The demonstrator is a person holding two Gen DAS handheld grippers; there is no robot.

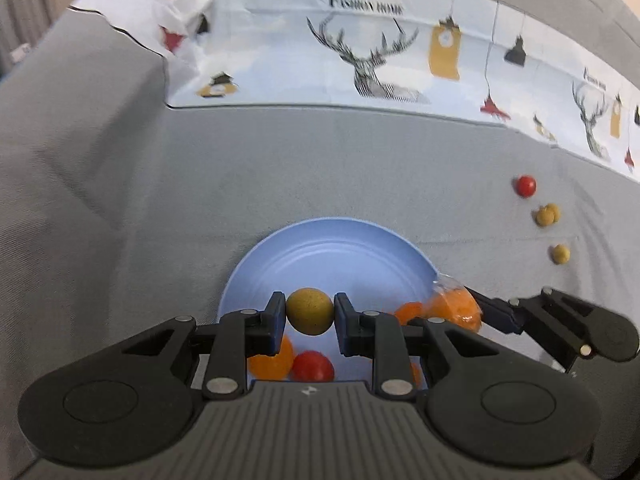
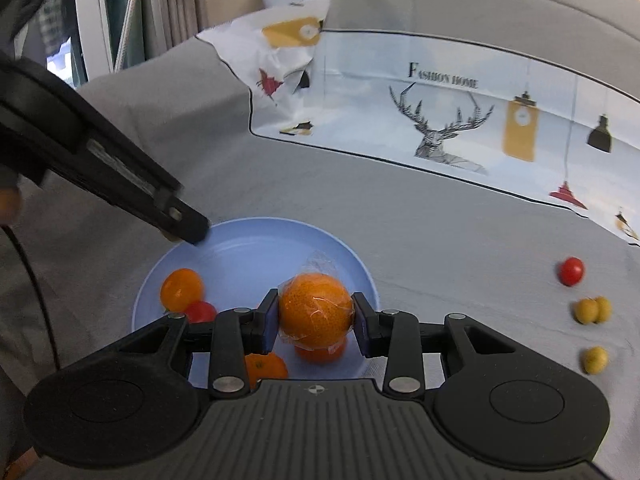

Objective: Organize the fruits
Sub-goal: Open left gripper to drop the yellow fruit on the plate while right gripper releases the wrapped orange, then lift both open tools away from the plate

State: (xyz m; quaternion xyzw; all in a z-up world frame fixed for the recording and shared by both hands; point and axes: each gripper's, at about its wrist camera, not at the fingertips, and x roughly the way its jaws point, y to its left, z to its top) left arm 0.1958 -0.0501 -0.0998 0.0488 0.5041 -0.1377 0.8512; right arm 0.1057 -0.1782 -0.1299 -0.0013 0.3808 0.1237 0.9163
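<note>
My left gripper (image 1: 310,312) is shut on a small yellow-brown round fruit (image 1: 310,311) and holds it over the blue plate (image 1: 332,248). My right gripper (image 2: 315,316) is shut on a plastic-wrapped orange (image 2: 316,312) above the same plate (image 2: 256,252). In the plate lie small oranges (image 2: 182,289) and a red cherry tomato (image 2: 201,312); they also show in the left wrist view, orange (image 1: 272,362) and tomato (image 1: 313,366). The right gripper with the orange (image 1: 456,308) reaches in from the right there. The left gripper's finger (image 2: 188,228) shows over the plate's far left rim.
On the grey cloth right of the plate lie a red tomato (image 2: 571,271), a pair of yellow fruits (image 2: 593,310) and a single yellow fruit (image 2: 596,359). A printed deer-pattern cloth (image 2: 440,120) lies behind. Curtains and a window frame (image 2: 120,12) are at the far left.
</note>
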